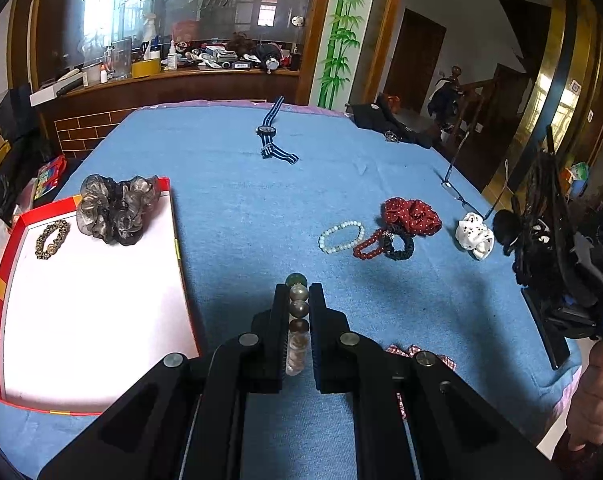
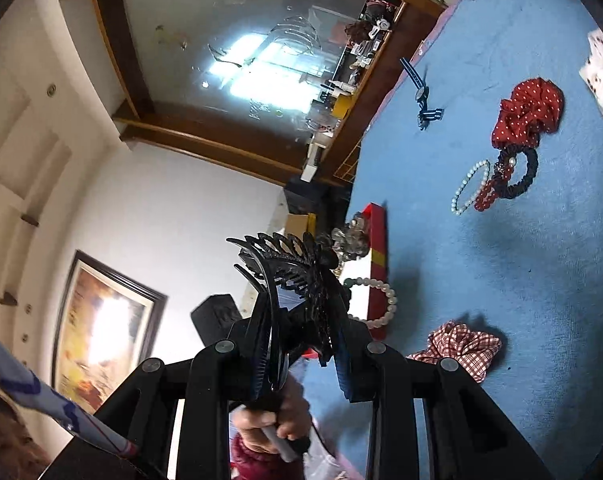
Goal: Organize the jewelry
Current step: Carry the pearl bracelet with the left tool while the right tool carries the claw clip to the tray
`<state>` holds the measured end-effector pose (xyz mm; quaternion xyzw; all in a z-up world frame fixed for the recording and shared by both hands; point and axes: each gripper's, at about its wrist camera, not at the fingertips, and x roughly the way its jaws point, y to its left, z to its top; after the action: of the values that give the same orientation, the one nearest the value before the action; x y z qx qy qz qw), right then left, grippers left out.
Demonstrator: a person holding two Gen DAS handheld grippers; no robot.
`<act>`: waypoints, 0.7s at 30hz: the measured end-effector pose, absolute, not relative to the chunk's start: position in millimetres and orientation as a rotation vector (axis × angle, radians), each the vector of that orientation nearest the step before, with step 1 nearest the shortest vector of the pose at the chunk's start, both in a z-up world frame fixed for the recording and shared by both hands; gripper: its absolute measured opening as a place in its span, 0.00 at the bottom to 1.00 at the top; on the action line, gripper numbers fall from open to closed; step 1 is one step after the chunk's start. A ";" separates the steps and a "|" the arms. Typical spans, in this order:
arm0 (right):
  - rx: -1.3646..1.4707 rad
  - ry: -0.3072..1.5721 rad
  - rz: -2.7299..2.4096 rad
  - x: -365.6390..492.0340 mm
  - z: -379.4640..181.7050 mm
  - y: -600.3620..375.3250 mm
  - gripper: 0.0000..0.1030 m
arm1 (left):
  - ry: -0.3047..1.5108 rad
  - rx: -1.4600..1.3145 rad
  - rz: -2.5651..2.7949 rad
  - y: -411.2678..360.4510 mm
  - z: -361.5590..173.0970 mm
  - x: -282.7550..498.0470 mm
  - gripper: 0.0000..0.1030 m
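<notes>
My left gripper (image 1: 297,286) is shut on a bracelet of large grey and green beads (image 1: 297,312), held above the blue cloth just right of the red-rimmed white tray (image 1: 89,320). The tray holds a grey-black scrunchie (image 1: 115,208) and a gold bracelet (image 1: 51,238). My right gripper (image 2: 301,280) is shut on a black hair claw (image 2: 293,256), lifted and tilted; it shows at the right edge of the left wrist view (image 1: 541,216). On the cloth lie a pale bead bracelet (image 1: 340,236), a red bead bracelet (image 1: 367,245), a black hair tie (image 1: 401,246), a red dotted scrunchie (image 1: 411,216) and a white scrunchie (image 1: 474,235).
A striped-strap watch (image 1: 271,136) lies at the far middle of the blue cloth (image 1: 261,200). Glasses (image 1: 459,184) lie at the right edge. A checked scrunchie (image 2: 459,346) lies near my left gripper. A cluttered wooden counter (image 1: 173,72) stands behind the table.
</notes>
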<state>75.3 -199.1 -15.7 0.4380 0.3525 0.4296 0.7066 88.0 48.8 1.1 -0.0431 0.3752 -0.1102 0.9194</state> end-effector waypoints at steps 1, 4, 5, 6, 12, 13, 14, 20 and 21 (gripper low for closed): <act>0.955 0.783 0.948 73.6 -14.0 -199.7 0.30 | 0.766 -0.088 -0.224 50.1 2.5 87.5 0.09; 0.868 0.773 0.898 70.6 -5.7 -196.0 0.30 | 0.752 -0.092 -0.211 56.9 7.2 85.6 0.09; 0.826 0.766 0.875 69.8 -1.7 -192.1 0.30 | 0.746 -0.093 -0.205 59.9 9.0 84.8 0.09; 0.770 0.759 0.849 68.1 4.5 -185.9 0.30 | 0.741 -0.095 -0.197 63.2 10.6 84.0 0.09; 0.478 0.706 0.727 62.4 28.5 -144.6 0.30 | 0.721 -0.116 -0.154 86.8 17.3 80.5 0.09; 0.440 0.699 0.711 61.5 31.1 -138.4 0.30 | 0.718 -0.118 -0.146 91.3 18.1 79.5 0.09; 0.402 0.689 0.697 61.2 33.5 -131.0 0.30 | 0.716 -0.121 -0.139 94.6 19.2 79.2 0.09; 0.291 0.677 0.697 60.4 39.6 -94.7 0.30 | 0.701 -0.138 -0.099 121.0 22.0 73.4 0.09; 0.282 0.678 0.699 61.1 39.5 -89.8 0.30 | 0.700 -0.141 -0.091 125.7 21.8 72.1 0.09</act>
<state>61.1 -89.8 39.5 0.1352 0.3246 0.3349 0.8742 72.1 125.7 21.8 -0.0692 0.3425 -0.0445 0.9359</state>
